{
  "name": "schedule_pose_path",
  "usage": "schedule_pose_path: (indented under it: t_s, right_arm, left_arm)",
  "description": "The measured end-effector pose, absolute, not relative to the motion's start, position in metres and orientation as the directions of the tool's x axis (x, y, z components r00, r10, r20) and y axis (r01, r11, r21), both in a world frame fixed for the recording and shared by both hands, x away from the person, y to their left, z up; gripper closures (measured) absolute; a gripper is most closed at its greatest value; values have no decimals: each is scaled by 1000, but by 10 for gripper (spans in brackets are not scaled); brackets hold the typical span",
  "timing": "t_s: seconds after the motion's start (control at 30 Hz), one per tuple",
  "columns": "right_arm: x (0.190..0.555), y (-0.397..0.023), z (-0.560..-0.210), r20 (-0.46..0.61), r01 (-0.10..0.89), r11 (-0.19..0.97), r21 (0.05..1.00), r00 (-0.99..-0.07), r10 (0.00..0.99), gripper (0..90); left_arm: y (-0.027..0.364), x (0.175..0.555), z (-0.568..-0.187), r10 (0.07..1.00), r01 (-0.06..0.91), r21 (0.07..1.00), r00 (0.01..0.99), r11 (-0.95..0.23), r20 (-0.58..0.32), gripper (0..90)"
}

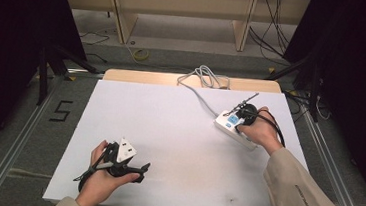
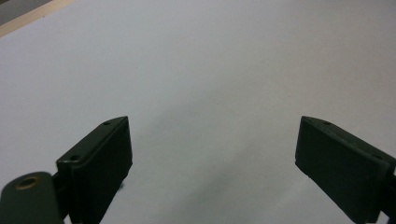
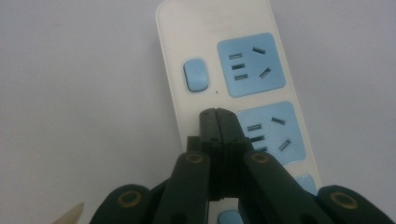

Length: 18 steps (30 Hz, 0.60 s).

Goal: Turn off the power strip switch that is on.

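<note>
A white power strip (image 1: 234, 128) with blue sockets lies at the right of the white table top (image 1: 168, 132), its grey cable (image 1: 200, 79) running to the far edge. My right gripper (image 1: 242, 116) hovers over it, jaws shut together with nothing between them. In the right gripper view the closed tips (image 3: 217, 114) sit over the strip (image 3: 210, 28), between a blue switch button (image 3: 195, 74) and a blue socket (image 3: 273, 130). My left gripper (image 1: 137, 172) rests near the front left of the table, jaws wide open (image 2: 212, 154) over bare white surface.
The grey cable coils at the table's far edge over a wooden board (image 1: 148, 77). Metal rails (image 1: 12, 133) run along both sides of the table. Shelving (image 1: 179, 12) and loose cables stand on the floor beyond.
</note>
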State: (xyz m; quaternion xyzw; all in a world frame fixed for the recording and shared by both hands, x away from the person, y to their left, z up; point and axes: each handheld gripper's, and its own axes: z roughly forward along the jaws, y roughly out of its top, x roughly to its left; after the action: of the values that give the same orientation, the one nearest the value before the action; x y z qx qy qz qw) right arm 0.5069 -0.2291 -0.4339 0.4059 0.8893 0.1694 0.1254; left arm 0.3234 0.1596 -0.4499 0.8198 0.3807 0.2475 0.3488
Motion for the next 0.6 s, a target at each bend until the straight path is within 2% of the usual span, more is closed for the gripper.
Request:
schedule_pose_path:
  t_s: [0.6]
  right_arm:
    - [505, -234, -435, -67, 677, 593, 437, -633, 772, 900]
  left_arm:
    - [160, 324, -450, 798, 454, 760, 586, -465, 139, 104]
